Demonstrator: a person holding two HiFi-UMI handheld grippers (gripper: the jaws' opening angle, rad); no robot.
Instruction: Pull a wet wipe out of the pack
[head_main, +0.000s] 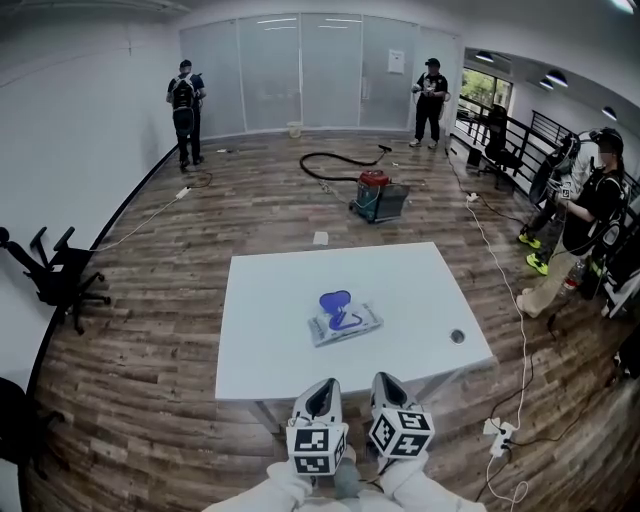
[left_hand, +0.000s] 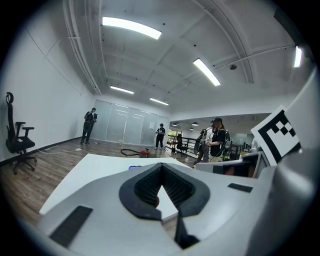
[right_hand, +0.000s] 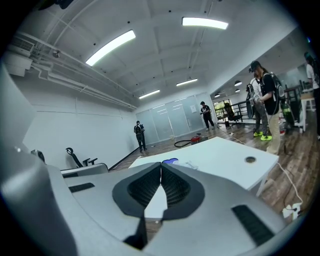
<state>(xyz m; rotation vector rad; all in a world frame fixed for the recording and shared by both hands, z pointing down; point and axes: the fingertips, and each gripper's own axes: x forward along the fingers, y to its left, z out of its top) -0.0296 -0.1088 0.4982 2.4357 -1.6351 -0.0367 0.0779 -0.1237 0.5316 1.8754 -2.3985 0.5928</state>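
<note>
A wet wipe pack (head_main: 343, 320) with a blue lid lies flat near the middle of the white table (head_main: 270, 360). Both grippers hang below the table's near edge, well short of the pack. My left gripper (head_main: 323, 392) is shut with nothing in it, its jaw tips meeting (left_hand: 160, 166). My right gripper (head_main: 388, 385) is also shut and empty, tips touching (right_hand: 161, 165). In the right gripper view the pack's blue lid (right_hand: 170, 161) peeks just above the jaws. A sliver of blue lid (left_hand: 134, 168) shows in the left gripper view.
A round cable hole (head_main: 457, 336) sits near the table's right edge. On the wood floor stand a red vacuum with hose (head_main: 375, 193), a tipped office chair (head_main: 55, 275), a power strip (head_main: 500, 433) and several people along the walls and railing (head_main: 590, 215).
</note>
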